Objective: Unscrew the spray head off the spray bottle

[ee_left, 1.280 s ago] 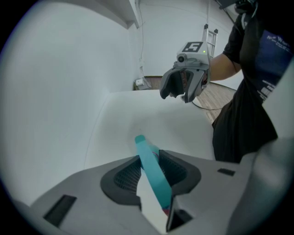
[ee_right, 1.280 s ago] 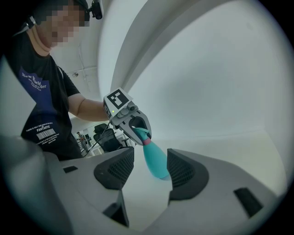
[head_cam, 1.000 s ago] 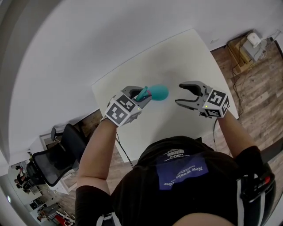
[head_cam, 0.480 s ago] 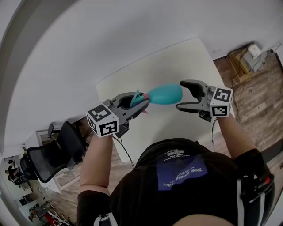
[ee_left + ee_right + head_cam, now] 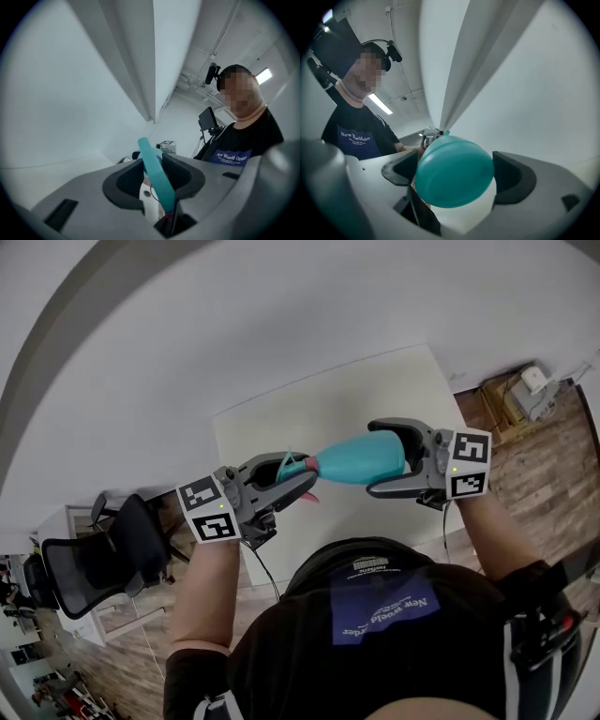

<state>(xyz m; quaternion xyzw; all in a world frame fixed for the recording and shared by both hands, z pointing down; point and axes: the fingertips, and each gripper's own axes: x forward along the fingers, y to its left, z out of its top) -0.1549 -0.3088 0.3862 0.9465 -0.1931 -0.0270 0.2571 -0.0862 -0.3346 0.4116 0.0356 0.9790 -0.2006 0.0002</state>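
A teal spray bottle [image 5: 352, 462] is held level above the white table [image 5: 272, 423], its base toward my right. My left gripper [image 5: 298, 476] is shut on the spray head [image 5: 289, 465]. In the left gripper view the teal trigger [image 5: 149, 157] and a white part sit between the pads of that gripper [image 5: 157, 180]. My right gripper [image 5: 375, 458] straddles the bottle's base end. Its jaws have just been opening. In the right gripper view the round base [image 5: 454, 171] fills the space between the jaws of the right gripper [image 5: 457, 174], with a gap at the right pad [image 5: 513, 176].
A black office chair [image 5: 103, 559] stands on the wooden floor at the left. Boxes and cables [image 5: 525, 390] lie on the floor at the right, beyond the table's edge. A white wall runs behind the table.
Both grippers have risen. The bottle has swung from end-on to lying level. The right gripper, apart from it before, now has wider jaws around its base end. The left gripper has rolled.
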